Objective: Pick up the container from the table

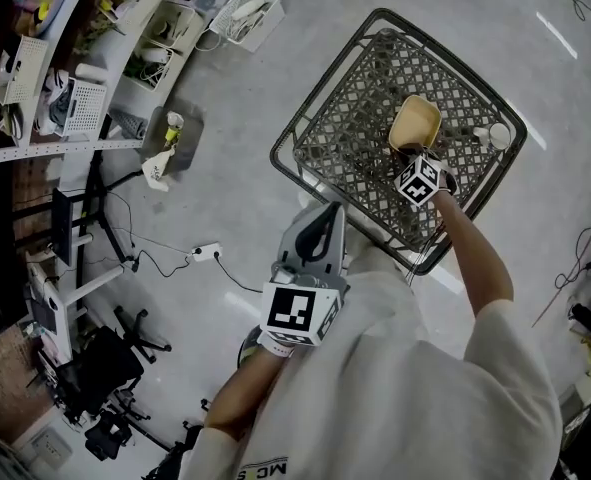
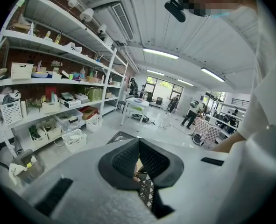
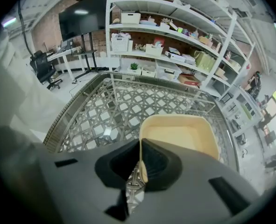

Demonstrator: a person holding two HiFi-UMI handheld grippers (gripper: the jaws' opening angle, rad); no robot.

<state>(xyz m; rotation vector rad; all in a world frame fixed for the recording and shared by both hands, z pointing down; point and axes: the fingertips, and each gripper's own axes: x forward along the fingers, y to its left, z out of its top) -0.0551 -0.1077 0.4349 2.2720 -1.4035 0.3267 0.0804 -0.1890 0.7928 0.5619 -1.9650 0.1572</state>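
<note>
The beige container [image 3: 180,134] sits over the middle of the lattice counter [image 3: 95,115], well in from the counter's rim. The right hand-held gripper [image 3: 141,164] is clamped on its near wall, one jaw inside and one outside. The container looks like thin, light plastic, stiff enough to lift by that wall, though it may tilt and slip from so narrow a bite. A small white object [image 1: 497,135] lies at the counter's rim, clear of the lift. The left hand-held gripper [image 2: 138,160] hangs off the counter, jaws together and empty.
</note>
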